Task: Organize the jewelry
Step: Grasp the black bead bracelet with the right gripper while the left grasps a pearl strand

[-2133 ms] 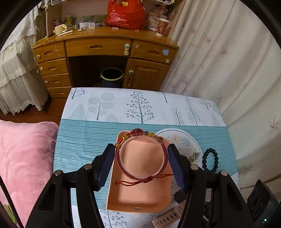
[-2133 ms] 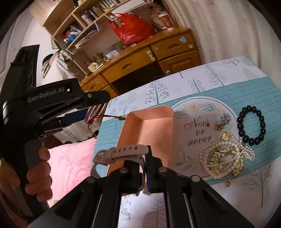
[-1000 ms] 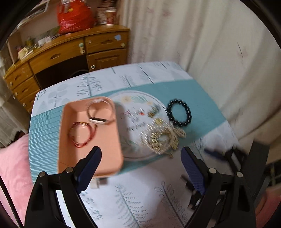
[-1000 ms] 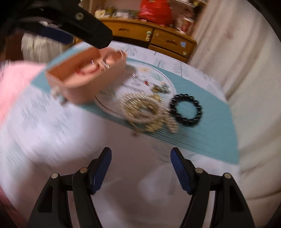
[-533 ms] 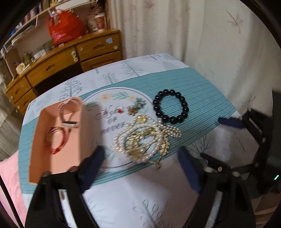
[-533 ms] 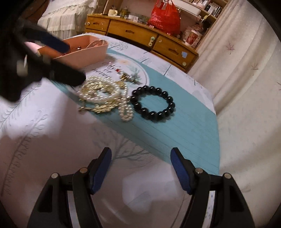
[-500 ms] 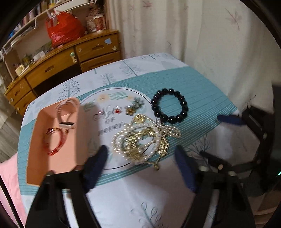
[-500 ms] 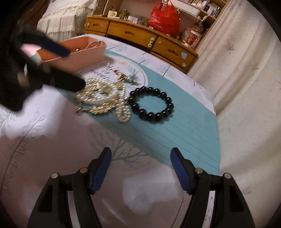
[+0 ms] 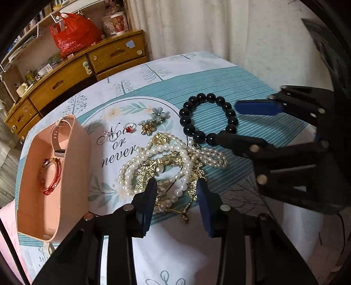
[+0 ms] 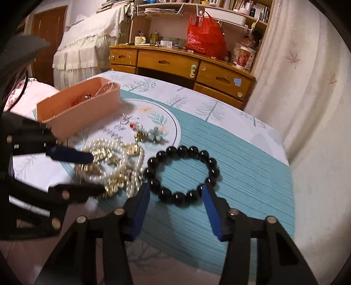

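Closing left tongs (image 9: 176, 197): astride the pearl-and-gold necklace tangle (image 9: 166, 162) mid-worktop, nothing gripped yet; should pinch several strands together.
Right tongs (image 10: 176, 197): narrowing around the black bead bracelet's (image 10: 182, 173) near arc, unclamped.
Destination: pink tray (image 9: 72, 175), left edge.

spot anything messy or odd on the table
The pearl necklace and gold chain lie knotted in one heap, half on the round mat, while the bead bracelet lies neatly apart.

a home bedroom: wooden desk (image 10: 182, 63) with drawers, cluttered bookshelves (image 10: 239, 8), curtains (image 9: 197, 26), lace-covered furniture (image 10: 87, 52)
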Tool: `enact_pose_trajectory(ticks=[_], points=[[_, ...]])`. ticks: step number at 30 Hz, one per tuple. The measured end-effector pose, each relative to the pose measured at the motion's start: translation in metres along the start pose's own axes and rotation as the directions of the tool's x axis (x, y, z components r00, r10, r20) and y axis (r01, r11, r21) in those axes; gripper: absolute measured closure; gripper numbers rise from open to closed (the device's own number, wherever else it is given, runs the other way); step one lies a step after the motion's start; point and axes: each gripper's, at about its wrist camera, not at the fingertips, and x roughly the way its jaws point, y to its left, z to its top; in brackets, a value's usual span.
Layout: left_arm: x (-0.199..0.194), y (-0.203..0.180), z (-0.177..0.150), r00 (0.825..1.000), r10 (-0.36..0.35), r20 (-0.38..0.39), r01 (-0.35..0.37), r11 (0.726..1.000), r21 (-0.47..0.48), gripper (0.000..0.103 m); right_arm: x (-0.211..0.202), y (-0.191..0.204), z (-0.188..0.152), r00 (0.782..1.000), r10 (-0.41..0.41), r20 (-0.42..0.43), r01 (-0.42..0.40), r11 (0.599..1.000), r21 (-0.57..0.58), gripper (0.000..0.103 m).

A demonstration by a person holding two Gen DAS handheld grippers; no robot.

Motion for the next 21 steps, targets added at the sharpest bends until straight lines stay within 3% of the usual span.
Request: enact_pose_trajectory(ticks=[3, 6, 9, 15, 17, 21], points=[[0.001, 0.003, 0.002, 1.000, -0.021, -0.023, 0.021, 1.000, -0.016, 0.068, 0.005, -0.002, 0.004, 0.999, 0.052, -0.008, -0.052, 0.999, 0.001, 0.056], [0.002, 0.008, 0.002, 0.992, -0.113, -0.064, 0.110, 0.993, -0.052, 0.084, 0.012, 0.001, 0.008, 0.996, 0.081, -0.042, -0.081, 0.997, -0.016, 0.056], [0.002, 0.008, 0.003, 0.989, -0.123, -0.081, 0.119, 0.991, -0.058, 0.089, 0.017, 0.002, 0.011, 0.993, 0.097, -0.067, -0.099, 0.995, -0.022, 0.056], [0.004, 0.015, 0.001, 0.983, -0.168, -0.077, 0.157, 0.978, -0.138, 0.091, 0.034, -0.005, 0.020, 0.977, 0.180, -0.115, -0.172, 0.982, 0.078, 0.056], [0.005, 0.020, -0.001, 0.980, -0.187, -0.066, 0.171, 0.966, -0.196, 0.091, 0.038, -0.008, 0.023, 0.971, 0.205, -0.123, -0.192, 0.975, 0.116, 0.061], [0.005, 0.025, -0.005, 0.979, -0.199, -0.037, 0.184, 0.950, -0.251, 0.093, 0.041, -0.007, 0.027, 0.956, 0.262, -0.134, -0.238, 0.956, 0.170, 0.085]])
